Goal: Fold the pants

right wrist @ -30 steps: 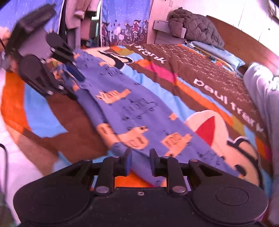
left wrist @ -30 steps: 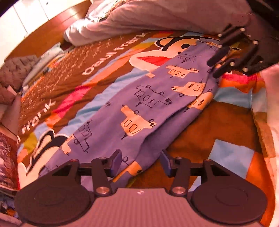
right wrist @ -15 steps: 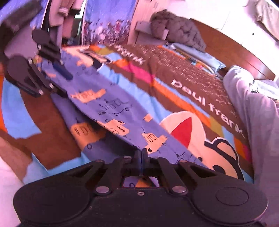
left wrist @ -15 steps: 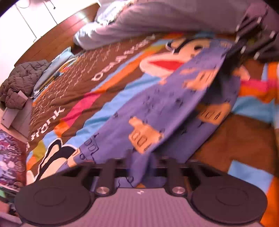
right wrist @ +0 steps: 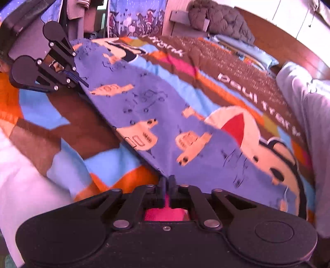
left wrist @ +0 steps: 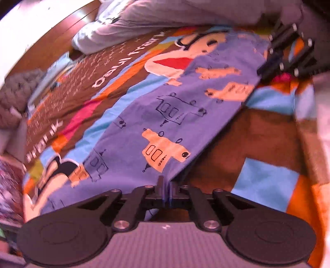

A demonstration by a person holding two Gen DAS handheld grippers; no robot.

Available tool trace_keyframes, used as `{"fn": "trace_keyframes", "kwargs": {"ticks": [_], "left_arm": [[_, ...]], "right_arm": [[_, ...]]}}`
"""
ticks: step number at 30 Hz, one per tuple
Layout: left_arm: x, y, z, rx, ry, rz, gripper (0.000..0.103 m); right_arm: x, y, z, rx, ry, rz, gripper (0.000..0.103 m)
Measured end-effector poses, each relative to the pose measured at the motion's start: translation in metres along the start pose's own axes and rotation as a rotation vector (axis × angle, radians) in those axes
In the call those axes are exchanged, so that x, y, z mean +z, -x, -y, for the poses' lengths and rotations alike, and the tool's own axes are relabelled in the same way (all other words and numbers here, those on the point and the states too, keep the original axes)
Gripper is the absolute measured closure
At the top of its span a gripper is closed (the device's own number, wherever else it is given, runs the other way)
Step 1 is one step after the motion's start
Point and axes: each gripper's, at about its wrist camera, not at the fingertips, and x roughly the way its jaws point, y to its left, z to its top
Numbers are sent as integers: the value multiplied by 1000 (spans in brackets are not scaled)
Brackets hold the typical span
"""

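The purple pants [left wrist: 171, 115] are stretching tight across the colourful bedspread [left wrist: 266, 136], pulled taut between the 2 grippers. In the left wrist view, the left gripper [left wrist: 166, 190] is sitting at 6 o'clock, its 2 fingers pressed together and pinching a fold of the purple fabric. The cloth is running away from it toward 1 o'clock, where the right gripper [left wrist: 268, 68] is clamping the far end.

In the right wrist view, the right gripper [right wrist: 167, 185] is also sitting at 6 o'clock, fingers squeezed onto the near edge of the pants [right wrist: 165, 115], with pink bedspread [right wrist: 103, 162] showing just behind the fingers. From here the fabric is reaching out toward 10 o'clock, where the left gripper [right wrist: 79, 79] is gripping the other end.

The edge held between the grippers is lifting clear of the bedspread, casting a shadow beneath it, while the far side of the pants is lying on the cover. A grey quilted jacket [right wrist: 220, 19] is resting at 1 o'clock in the right wrist view, and a pale pillow [left wrist: 115, 31] is lying at 11 o'clock in the left wrist view.
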Motion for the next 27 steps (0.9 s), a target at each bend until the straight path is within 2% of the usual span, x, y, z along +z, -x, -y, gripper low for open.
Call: {"fn": "trace_keyframes", "kwargs": {"ticks": [1, 2, 3, 4, 6, 9, 11, 13, 16, 17, 18, 19, 20, 21, 22, 23, 24, 26, 27], "left_arm": [[-3, 6, -9, -35, 44, 14, 82], [-5, 13, -19, -50, 84, 28, 66], [-8, 20, -30, -48, 118, 45, 56], [-10, 26, -39, -31, 138, 59, 54], [-13, 32, -61, 54, 153, 78, 50], [-13, 24, -96, 192, 145, 70, 44], [-11, 5, -129, 233, 180, 25, 43], [-9, -16, -160, 195, 234, -26, 43], [-6, -44, -193, 90, 272, -68, 40], [-5, -52, -200, 50, 281, -80, 37], [-4, -58, -204, 16, 288, -87, 37], [-4, -63, -204, -8, 291, -93, 39], [-7, -66, -201, -23, 286, -103, 57], [-7, -68, -198, -33, 272, -115, 92], [-9, -67, -192, -21, 253, -120, 99], [-11, -63, -184, 10, 231, -102, 99], [-14, -57, -177, 36, 213, -73, 100], [-20, -39, -162, 81, 192, -17, 100], [-25, -30, -154, 92, 197, 4, 100]], "right_arm": [[0, 1, 3, 10, -19, -2, 89], [2, 3, 8, 23, -48, 2, 84], [5, 7, 13, 36, -77, 12, 75], [9, 10, 20, 52, -104, 26, 70], [23, 11, 32, 77, -146, 55, 53], [52, -4, 52, 112, -209, 86, 48], [77, -26, 59, 156, -242, 103, 45], [105, -55, 63, 203, -256, 107, 43], [146, -101, 66, 289, -271, 91, 42], [159, -118, 67, 326, -282, 79, 38], [170, -132, 68, 369, -289, 58, 29], [178, -146, 67, 421, -290, 24, 26], [184, -159, 66, 477, -292, -13, 30], [189, -170, 64, 524, -292, -45, 45], [191, -176, 61, 518, -279, -62, 57], [192, -177, 56, 478, -242, -64, 81], [191, -172, 49, 425, -197, -50, 90], [185, -155, 39, 390, -154, -1, 97], [181, -143, 32, 364, -125, 25, 97]]}}
